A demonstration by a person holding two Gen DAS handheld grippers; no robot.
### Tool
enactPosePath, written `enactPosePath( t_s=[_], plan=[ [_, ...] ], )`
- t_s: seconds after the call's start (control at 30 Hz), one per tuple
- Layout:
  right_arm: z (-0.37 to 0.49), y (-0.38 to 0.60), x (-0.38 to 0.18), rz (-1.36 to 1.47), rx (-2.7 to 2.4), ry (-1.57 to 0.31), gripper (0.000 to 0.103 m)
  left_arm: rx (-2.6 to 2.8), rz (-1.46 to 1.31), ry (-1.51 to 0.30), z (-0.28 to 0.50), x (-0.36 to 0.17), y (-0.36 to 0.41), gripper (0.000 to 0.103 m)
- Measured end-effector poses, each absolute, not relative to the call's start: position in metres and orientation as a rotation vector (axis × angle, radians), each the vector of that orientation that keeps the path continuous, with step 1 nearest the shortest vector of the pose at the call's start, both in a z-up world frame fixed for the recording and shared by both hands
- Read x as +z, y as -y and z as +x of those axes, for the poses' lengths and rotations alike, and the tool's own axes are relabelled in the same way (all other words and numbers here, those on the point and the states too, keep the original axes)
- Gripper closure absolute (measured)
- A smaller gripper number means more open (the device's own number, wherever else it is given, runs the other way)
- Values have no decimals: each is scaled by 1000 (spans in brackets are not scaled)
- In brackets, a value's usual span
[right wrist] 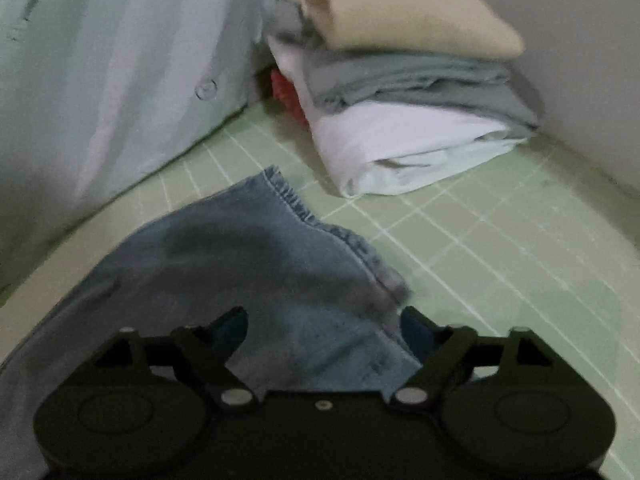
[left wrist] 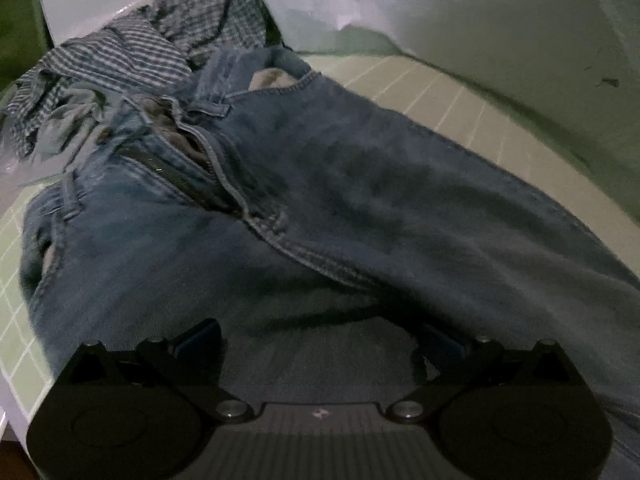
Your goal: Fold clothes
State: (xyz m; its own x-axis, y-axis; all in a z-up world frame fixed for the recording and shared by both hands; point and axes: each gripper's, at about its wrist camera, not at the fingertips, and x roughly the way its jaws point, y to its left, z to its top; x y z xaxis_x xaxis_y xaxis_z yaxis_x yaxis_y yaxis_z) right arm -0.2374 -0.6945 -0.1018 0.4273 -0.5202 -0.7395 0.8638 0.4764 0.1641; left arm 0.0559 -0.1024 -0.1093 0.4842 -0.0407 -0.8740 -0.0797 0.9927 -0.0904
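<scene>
My left claw (left wrist: 320, 340), open, sees the jeans (left wrist: 320, 208) waist far-left, legs running near-right, while my right claw (right wrist: 324, 332), open, sees their hem (right wrist: 320, 224) and a folded stack (right wrist: 408, 120).

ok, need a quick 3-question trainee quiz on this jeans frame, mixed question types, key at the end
1. True or false: the jeans lie with the fly unzipped.
2. Multiple choice: which item tops the folded stack in the right wrist view? A) red B) beige C) white
3. Fill in: the right gripper has its fingers spread over the hem of a ___ leg.

Key:
1. True; the zipper gapes open below the waistband, near the striped and checked clothes.
2. B, the beige piece, above grey and white ones.
3. Denim; the left gripper is also spread over denim, on the green grid mat.
</scene>
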Motion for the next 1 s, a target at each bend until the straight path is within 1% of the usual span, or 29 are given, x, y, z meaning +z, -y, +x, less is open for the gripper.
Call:
enactPosePath(
  t_s=[0.03, 0.13, 0.23, 0.37, 0.6, 0.8, 1.0],
  plan=[
    [-246, 684, -100, 595, -925, -660, 4, 18, -123, -1058, 49, -107, 100, 0],
    [-270, 652, -97, 596, -880, -639, 0, -2, -108, -1045, 30, -101, 92, 0],
    [-287, 615, -95, 551, -844, -660, 0, -11, -88, -1034, 13, -99, 86, 0],
    [-310, 574, -100, 561, -814, -690, 0, -8, -72, -1032, -10, -97, 73, 0],
    [-330, 538, -119, 574, -860, -760, 0, 44, -64, -1034, -34, -98, 37, 0],
    [-335, 534, -132, 583, -927, -803, 0, 111, -50, -1030, -28, -103, 5, 0],
    [-332, 542, -142, 543, -1007, -781, 0, 200, -93, -956, 1, -109, -30, 0]
  ],
)
